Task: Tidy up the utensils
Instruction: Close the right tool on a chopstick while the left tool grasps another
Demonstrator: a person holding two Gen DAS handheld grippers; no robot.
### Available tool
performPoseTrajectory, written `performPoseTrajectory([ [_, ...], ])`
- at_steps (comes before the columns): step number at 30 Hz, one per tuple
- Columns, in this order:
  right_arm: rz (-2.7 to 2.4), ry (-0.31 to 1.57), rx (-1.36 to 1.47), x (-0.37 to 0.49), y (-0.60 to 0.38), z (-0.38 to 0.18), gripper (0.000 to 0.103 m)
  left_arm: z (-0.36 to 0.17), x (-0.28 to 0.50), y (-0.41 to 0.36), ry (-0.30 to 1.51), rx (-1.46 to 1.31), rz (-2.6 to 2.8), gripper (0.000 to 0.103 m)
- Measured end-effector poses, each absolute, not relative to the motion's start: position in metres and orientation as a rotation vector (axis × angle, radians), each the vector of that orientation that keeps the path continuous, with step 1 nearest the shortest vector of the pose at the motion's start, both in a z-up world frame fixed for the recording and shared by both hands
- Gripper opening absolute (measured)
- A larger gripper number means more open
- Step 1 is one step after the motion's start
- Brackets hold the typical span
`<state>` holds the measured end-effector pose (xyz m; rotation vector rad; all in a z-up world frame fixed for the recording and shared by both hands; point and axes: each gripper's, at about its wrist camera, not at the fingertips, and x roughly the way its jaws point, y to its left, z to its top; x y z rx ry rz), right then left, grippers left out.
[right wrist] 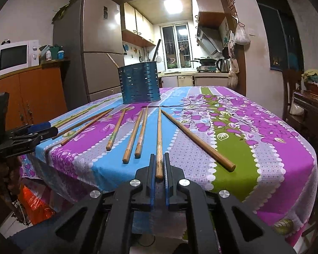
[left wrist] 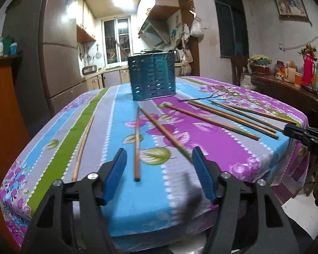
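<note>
On the flowered tablecloth (left wrist: 125, 201), the left gripper (left wrist: 159, 163) stands released, its blue pads apart on either side of the near end of one chopstick (left wrist: 137, 146) and not touching it. Far across the table, the blue slotted holder (right wrist: 139, 84) stands upright with two handles poking out. More loose chopsticks (right wrist: 133, 136) fan out towards the right. The right gripper (right wrist: 159, 170) is clenched on the near end of a single chopstick (right wrist: 159, 139).

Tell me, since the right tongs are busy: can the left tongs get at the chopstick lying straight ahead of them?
Probably yes: the left tongs stand open with that chopstick lying clear between them on the tablecloth, nothing over it.
</note>
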<state>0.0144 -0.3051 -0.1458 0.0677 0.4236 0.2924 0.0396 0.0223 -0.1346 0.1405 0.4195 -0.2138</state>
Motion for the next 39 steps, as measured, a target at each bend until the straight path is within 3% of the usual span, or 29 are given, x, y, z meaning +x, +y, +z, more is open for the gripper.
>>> performPoseTrajectory([
  [4,0.295,0.424,0.066,0.015,-0.305,-0.146,0.008,-0.141,0.038,0.001,0.43,0.17,-0.251,0.046],
  [12,0.297,0.417,0.052,0.014,-0.304,-0.148,0.008,-0.155,0.041,-0.018,0.415,0.198,-0.219,0.04],
  [19,0.298,0.399,0.054,0.012,-0.306,-0.149,0.008,-0.158,0.04,-0.02,0.399,0.16,-0.241,0.018],
  [29,0.319,0.388,0.045,0.012,-0.308,-0.15,0.008,-0.162,0.038,-0.015,0.379,0.123,-0.252,0.018],
  [39,0.309,0.38,0.072,0.01,-0.31,-0.152,0.008,-0.161,0.036,-0.011,0.383,0.12,-0.226,0.006],
])
